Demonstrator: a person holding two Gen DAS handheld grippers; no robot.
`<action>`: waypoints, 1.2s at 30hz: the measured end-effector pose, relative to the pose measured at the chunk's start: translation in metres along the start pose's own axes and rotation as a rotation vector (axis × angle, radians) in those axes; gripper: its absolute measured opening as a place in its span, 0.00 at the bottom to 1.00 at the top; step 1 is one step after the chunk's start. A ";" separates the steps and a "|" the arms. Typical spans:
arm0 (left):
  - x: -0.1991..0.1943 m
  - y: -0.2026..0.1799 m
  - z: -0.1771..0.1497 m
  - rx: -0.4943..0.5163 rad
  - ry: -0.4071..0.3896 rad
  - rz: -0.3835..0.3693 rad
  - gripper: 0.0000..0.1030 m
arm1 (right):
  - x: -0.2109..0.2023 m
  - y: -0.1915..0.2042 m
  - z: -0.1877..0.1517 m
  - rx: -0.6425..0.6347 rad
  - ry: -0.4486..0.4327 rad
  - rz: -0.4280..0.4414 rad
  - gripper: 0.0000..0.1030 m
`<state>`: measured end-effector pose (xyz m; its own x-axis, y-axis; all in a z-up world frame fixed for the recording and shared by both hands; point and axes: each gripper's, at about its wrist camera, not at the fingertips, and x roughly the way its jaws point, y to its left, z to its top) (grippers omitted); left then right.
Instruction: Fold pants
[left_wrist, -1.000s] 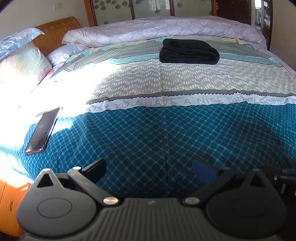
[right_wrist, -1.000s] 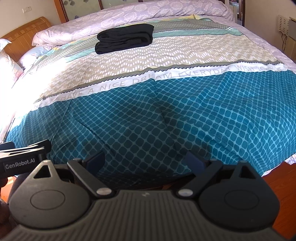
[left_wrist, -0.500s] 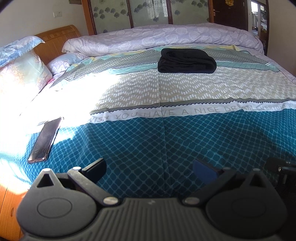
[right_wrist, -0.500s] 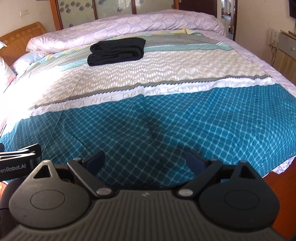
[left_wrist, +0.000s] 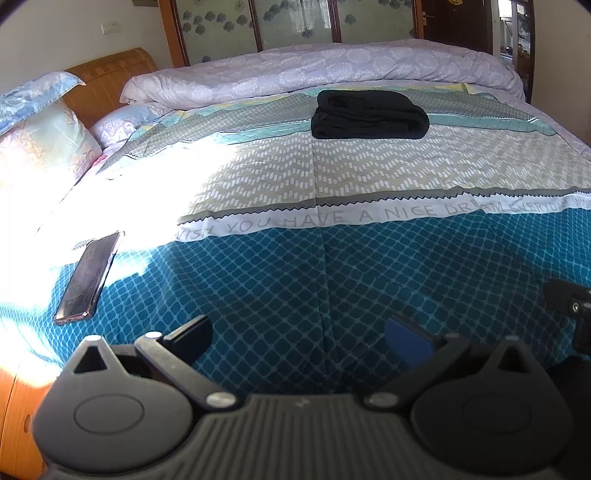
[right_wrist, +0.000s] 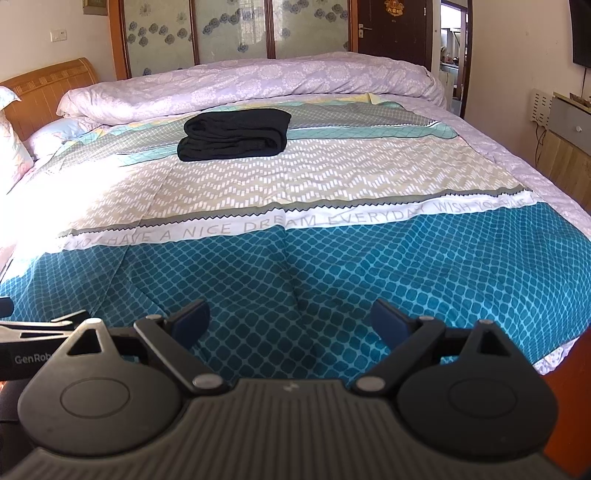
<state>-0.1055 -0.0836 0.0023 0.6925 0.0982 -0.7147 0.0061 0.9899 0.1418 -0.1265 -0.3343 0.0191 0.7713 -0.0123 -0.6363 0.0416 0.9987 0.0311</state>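
Black pants (left_wrist: 369, 115) lie folded into a compact bundle far back on the bed, on the beige and teal stripes; the right wrist view shows the same pants (right_wrist: 234, 134) left of centre. My left gripper (left_wrist: 299, 334) hangs open over the blue near part of the bedspread, holding nothing. My right gripper (right_wrist: 290, 321) is also open and empty, at the bed's near edge. Both are far from the pants.
A dark phone (left_wrist: 88, 275) lies on the sunlit left part of the patterned bedspread (left_wrist: 332, 280). A rolled lilac duvet (right_wrist: 251, 83) runs along the far side, pillows (left_wrist: 40, 147) and a wooden headboard at left. A cabinet (right_wrist: 570, 147) stands right of the bed.
Both grippers have drawn back and tilted upward, so more of the room and far wall shows. The pants have not moved. The jaws stay open.
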 end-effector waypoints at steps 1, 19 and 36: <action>0.000 0.000 0.000 -0.001 0.002 -0.001 1.00 | 0.000 0.000 0.000 0.000 0.001 -0.002 0.93; 0.002 0.000 0.000 -0.007 0.024 0.001 1.00 | 0.002 0.000 -0.001 0.007 0.012 -0.001 0.93; -0.004 -0.001 0.004 0.014 0.012 0.016 1.00 | 0.002 -0.004 0.000 0.022 0.013 0.008 0.93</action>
<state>-0.1056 -0.0859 0.0077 0.6842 0.1156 -0.7201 0.0050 0.9866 0.1631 -0.1249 -0.3387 0.0174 0.7634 -0.0040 -0.6459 0.0500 0.9973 0.0529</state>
